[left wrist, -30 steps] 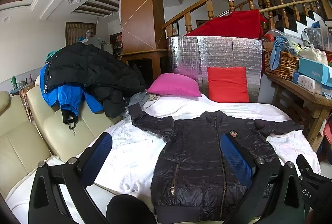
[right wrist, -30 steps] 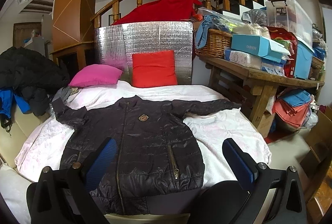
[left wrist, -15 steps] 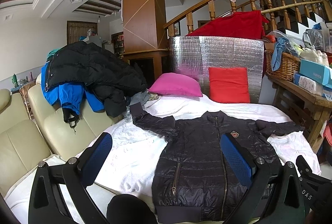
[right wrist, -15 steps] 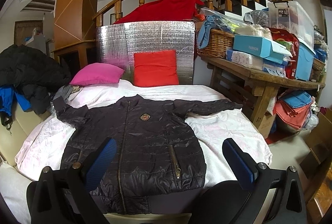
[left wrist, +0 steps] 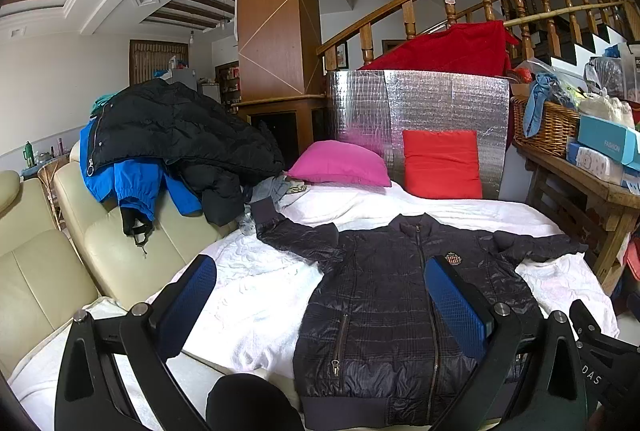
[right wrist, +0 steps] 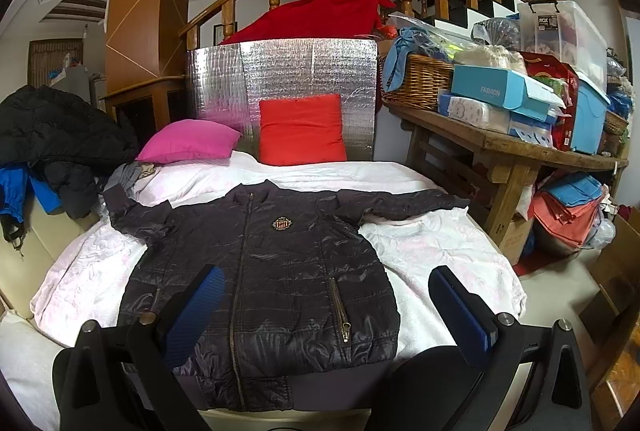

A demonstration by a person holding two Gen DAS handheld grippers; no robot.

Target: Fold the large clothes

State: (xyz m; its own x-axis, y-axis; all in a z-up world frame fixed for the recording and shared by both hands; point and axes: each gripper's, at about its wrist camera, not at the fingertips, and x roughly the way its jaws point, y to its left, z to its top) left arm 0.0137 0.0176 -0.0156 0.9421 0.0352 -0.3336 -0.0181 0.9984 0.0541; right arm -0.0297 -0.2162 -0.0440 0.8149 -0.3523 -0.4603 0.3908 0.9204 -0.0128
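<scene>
A dark quilted jacket (left wrist: 392, 307) lies flat, front up and zipped, on a white cover (left wrist: 248, 295), sleeves spread to both sides. It also shows in the right wrist view (right wrist: 280, 271). My left gripper (left wrist: 320, 303) is open and empty, held above the jacket's near left hem. My right gripper (right wrist: 324, 311) is open and empty, held above the jacket's near right hem. Neither gripper touches the jacket.
A cream sofa (left wrist: 48, 271) with a pile of black and blue coats (left wrist: 168, 143) stands left. Pink (left wrist: 340, 163) and red (left wrist: 440, 167) pillows lie at the back. A cluttered wooden table (right wrist: 500, 147) stands right, with boxes beneath.
Both grippers have drifted slightly, so the jacket sits a little further right in each view. Both grippers stay open and the jacket lies unmoved.
</scene>
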